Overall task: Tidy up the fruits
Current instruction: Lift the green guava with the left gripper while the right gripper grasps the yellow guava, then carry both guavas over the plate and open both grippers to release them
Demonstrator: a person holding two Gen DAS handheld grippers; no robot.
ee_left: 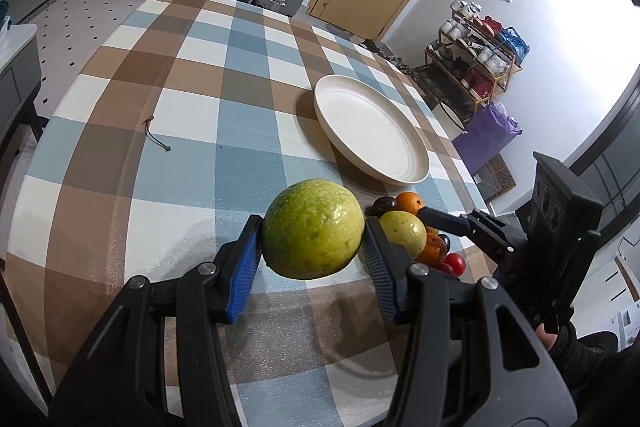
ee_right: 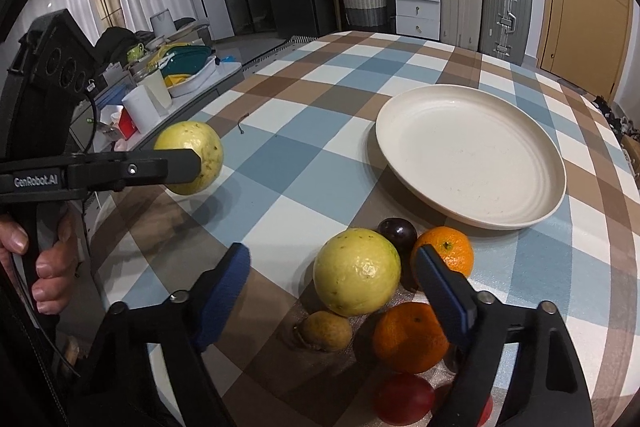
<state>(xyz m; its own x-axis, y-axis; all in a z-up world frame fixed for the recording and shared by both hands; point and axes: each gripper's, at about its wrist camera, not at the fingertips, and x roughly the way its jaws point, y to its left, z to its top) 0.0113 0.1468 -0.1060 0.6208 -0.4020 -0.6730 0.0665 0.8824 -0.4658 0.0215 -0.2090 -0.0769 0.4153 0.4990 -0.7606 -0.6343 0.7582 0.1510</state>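
The left gripper [ee_left: 313, 239] clamps a green guava [ee_left: 313, 229] between its blue pads [ee_left: 244, 267], lifted clear of the checked tablecloth [ee_left: 192, 115]. From its own camera the white plate [ee_left: 370, 131] lies ahead and to the right, bare, and the fruit pile is mostly hidden behind the right-hand finger.

The right wrist view opens that pile up. The right gripper [ee_right: 332, 279] stands with its jaws well apart and nothing pressed between them; a second guava [ee_right: 357, 271] sits on the cloth in the gap, touching neither pad. Just beyond it lie a dark plum [ee_right: 398, 233] and an orange [ee_right: 450, 249]; nearer the tool are a small brown fruit [ee_right: 326, 331], another orange [ee_right: 408, 337] and a red fruit [ee_right: 404, 397]. This view also shows the held guava from the side, off to the left, and the hand [ee_right: 48, 259] gripping the left tool's handle.
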